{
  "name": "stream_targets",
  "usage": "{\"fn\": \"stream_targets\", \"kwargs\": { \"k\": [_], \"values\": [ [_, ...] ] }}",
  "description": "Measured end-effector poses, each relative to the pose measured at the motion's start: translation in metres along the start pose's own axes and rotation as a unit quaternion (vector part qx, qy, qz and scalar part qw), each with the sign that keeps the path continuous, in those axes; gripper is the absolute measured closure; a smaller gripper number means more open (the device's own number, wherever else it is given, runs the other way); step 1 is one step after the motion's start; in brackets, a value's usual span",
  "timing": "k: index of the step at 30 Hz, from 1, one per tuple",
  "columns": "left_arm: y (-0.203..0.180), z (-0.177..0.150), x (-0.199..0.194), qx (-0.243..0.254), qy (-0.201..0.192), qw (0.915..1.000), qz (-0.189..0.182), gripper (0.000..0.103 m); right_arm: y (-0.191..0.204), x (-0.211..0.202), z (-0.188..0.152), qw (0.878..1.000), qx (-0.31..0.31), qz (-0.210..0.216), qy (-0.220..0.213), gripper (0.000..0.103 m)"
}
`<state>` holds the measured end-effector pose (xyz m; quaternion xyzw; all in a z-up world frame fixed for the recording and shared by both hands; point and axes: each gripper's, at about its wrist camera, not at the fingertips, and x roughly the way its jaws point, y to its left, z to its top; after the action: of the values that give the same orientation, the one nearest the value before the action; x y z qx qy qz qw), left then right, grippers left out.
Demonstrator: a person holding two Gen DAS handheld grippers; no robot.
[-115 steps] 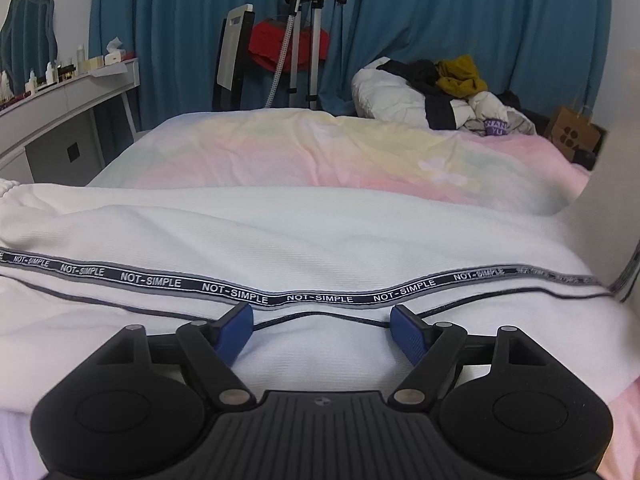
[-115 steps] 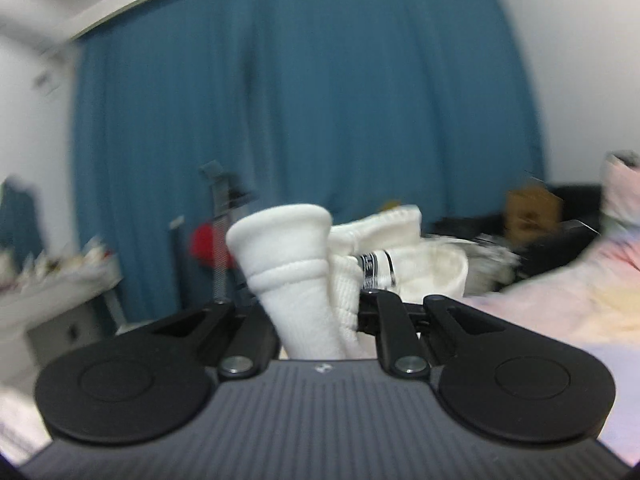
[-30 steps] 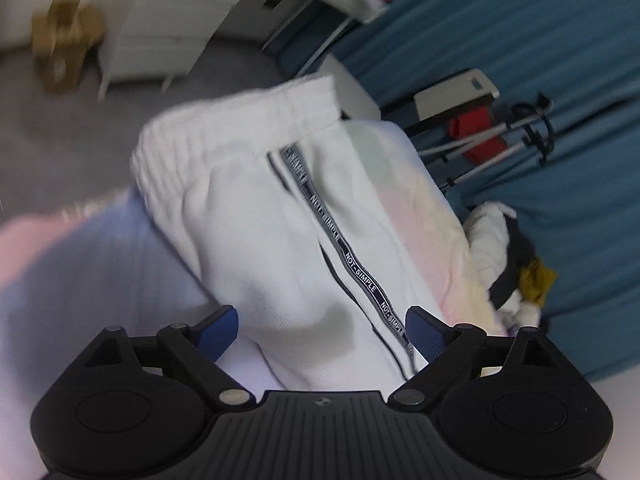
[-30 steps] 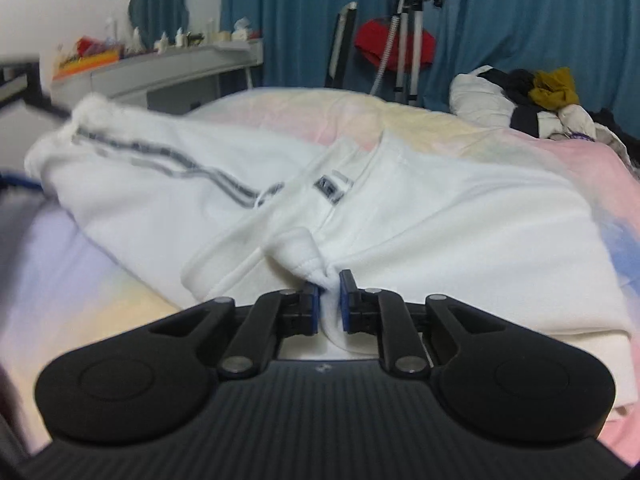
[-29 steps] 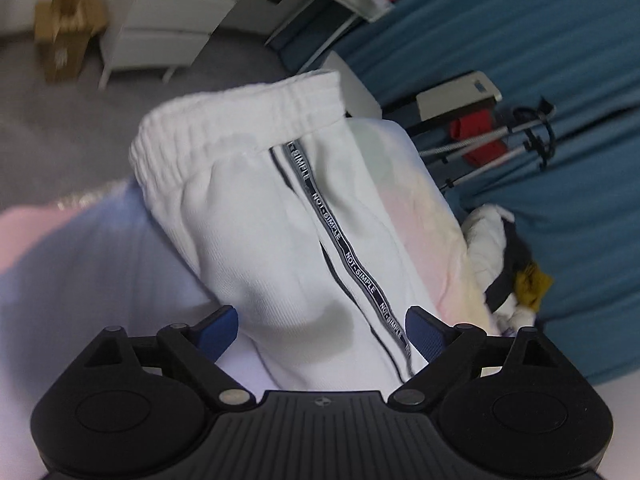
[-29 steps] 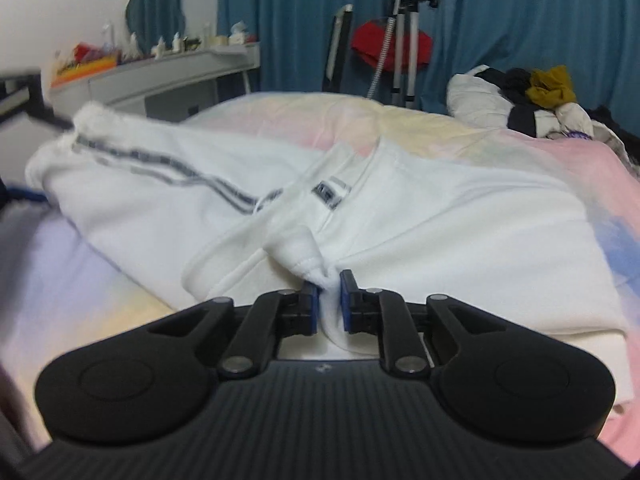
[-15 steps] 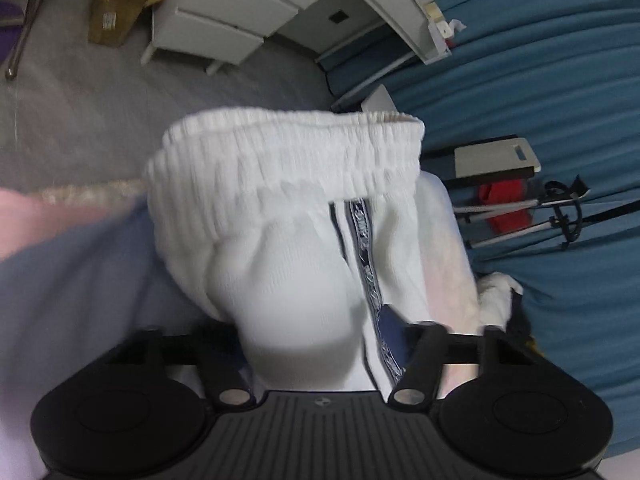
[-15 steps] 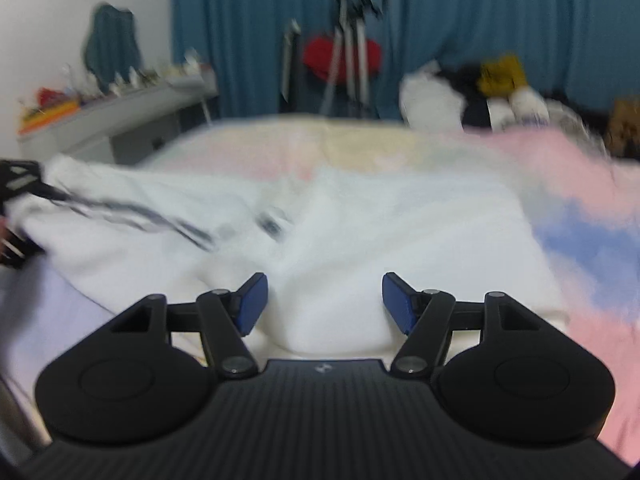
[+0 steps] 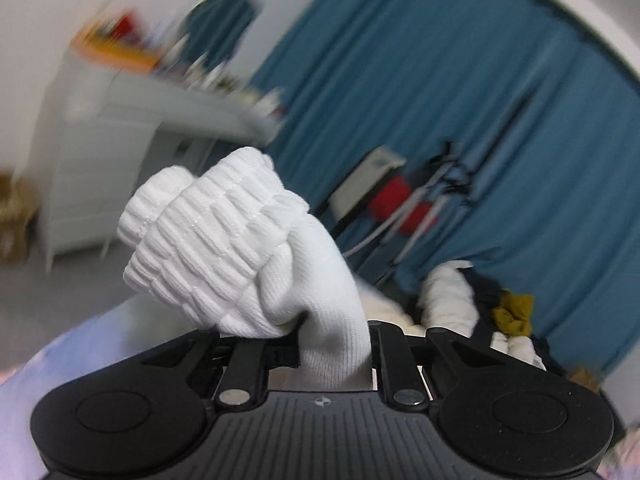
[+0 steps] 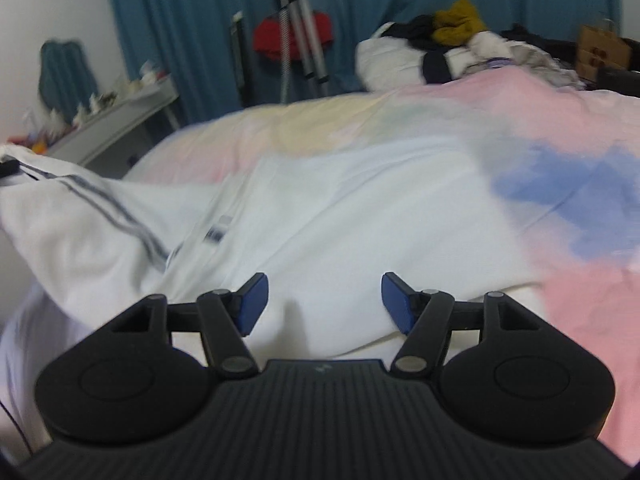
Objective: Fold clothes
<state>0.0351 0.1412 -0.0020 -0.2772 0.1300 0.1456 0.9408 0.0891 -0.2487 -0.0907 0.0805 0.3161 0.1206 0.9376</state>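
left gripper (image 9: 334,354): fingers closed on a bunch of white fabric; the ribbed elastic waistband (image 9: 208,236) is gathered into a lump just above the fingers and is lifted clear of the bed in this view.
right gripper (image 10: 322,300): blue-padded fingers (image 10: 252,300) spread wide, nothing between them; held low over the white fabric, contact cannot be told.
white trousers (image 10: 280,216): spread across the bed; the left portion with dark side stripes (image 10: 116,216) is raised toward the left edge of the right wrist view, the rest lies flat in front of the right gripper. A small dark label (image 10: 218,232) is seen near the middle fold.
bed (image 10: 560,184): pastel cover, pink, yellow and blue patches.
clothes pile (image 10: 452,44): white, black and mustard items heaped at the far end of the bed, well apart from the trousers.
background: blue curtain (image 9: 460,92), tripod (image 10: 298,36) with a red item behind it, grey dresser (image 9: 120,136) at the left, blurred.
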Motion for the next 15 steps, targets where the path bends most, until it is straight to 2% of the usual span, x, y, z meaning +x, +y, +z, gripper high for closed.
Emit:
{"fn": "stream_targets", "kwargs": {
  "k": [5, 10, 12, 15],
  "values": [
    [-0.119, -0.035, -0.012, 0.077, -0.057, 0.9941, -0.05, 0.086, -0.037, -0.028, 0.024, 0.998, 0.053, -0.007, -0.038, 0.038],
    [-0.218, -0.124, -0.008, 0.158, -0.071, 0.9799, -0.099, 0.086, -0.085, -0.045, 0.039, 0.991, 0.111, -0.019, -0.068, 0.038],
    [-0.246, -0.176, -0.004, 0.203, -0.065, 0.971, -0.109, 0.086, -0.108, -0.051, 0.041, 0.987, 0.14, -0.021, -0.076, 0.038],
    [-0.275, -0.259, 0.01, 0.3, -0.034, 0.9462, -0.117, 0.085, -0.143, -0.058, 0.038, 0.977, 0.195, -0.022, -0.084, 0.035]
  ]
}}
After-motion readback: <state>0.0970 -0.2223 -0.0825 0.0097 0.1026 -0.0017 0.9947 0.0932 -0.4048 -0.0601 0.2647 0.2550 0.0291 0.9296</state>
